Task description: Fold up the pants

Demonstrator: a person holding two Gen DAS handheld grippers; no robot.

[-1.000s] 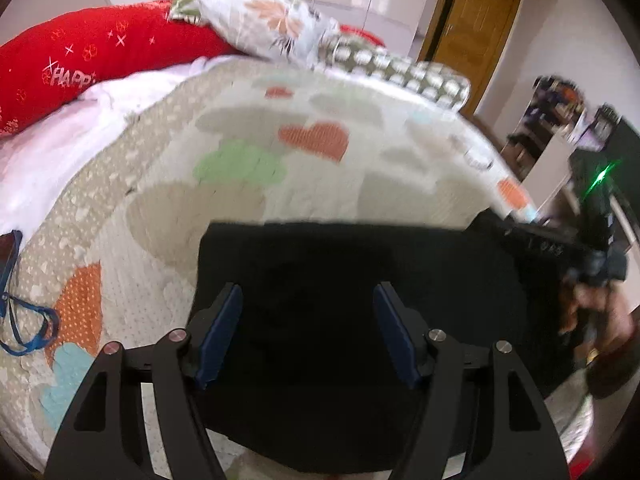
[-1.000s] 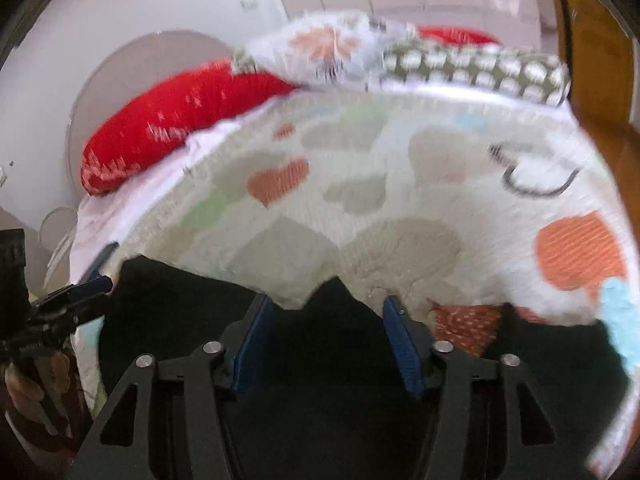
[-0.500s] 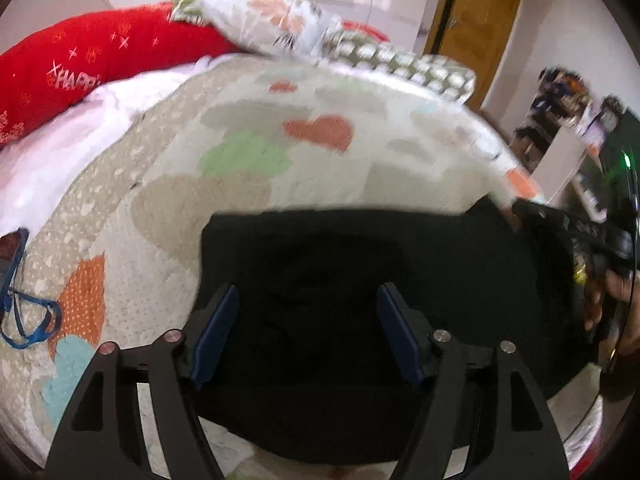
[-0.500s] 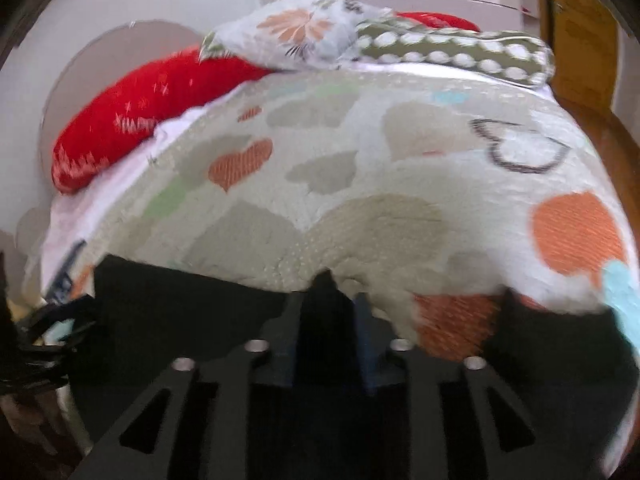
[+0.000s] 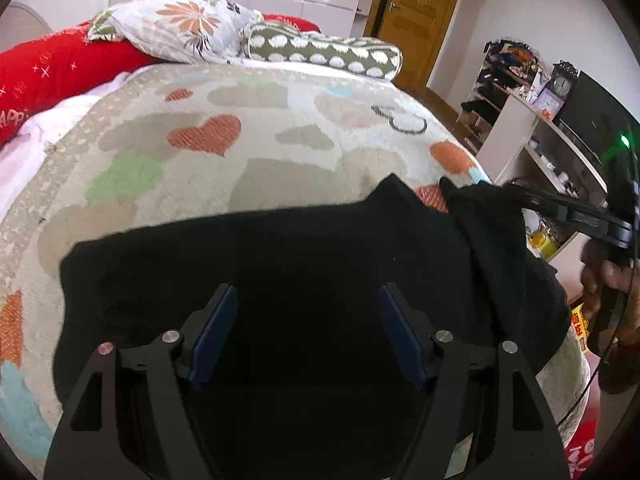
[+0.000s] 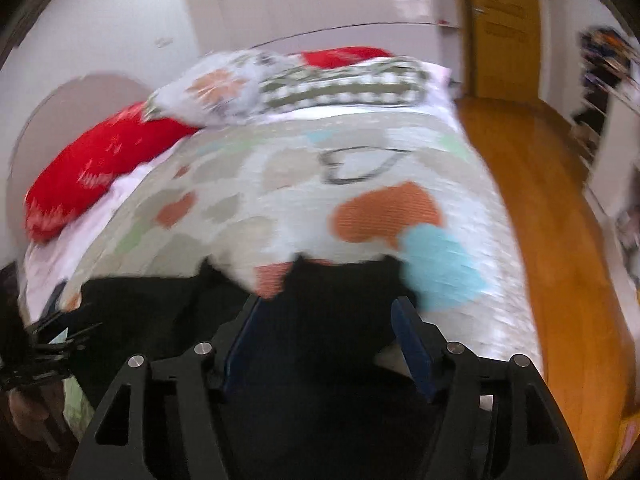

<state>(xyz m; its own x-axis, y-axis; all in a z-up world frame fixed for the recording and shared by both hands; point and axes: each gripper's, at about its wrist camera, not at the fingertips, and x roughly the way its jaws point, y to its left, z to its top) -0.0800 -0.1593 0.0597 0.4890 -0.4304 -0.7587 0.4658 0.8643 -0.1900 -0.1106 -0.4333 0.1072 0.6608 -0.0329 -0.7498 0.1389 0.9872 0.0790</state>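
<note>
Right gripper [image 6: 324, 344] jaws have just been opening, letting go of the black pants [image 5: 280, 264]; left gripper [image 5: 306, 336] jaws are spread too, so this fold looks done.

1. The right wrist view is smeared by motion; the pillows [image 6: 288, 84] at the far end of the bed and the shelves [image 6: 600, 92] on the right lose their detail.
2. The near edge of the black pants [image 5: 280, 280] is hidden behind the left gripper [image 5: 306, 334] frame and cut off by the picture's bottom edge.
3. The right gripper [image 5: 476, 192] shows only at the right rim of the left wrist view, its fingertips lost against black cloth.
4. Small items on the shelf unit [image 5: 532, 128] are too small to tell.
5. The red pillow [image 5: 48, 76] lettering is cut off at the left edge.
</note>
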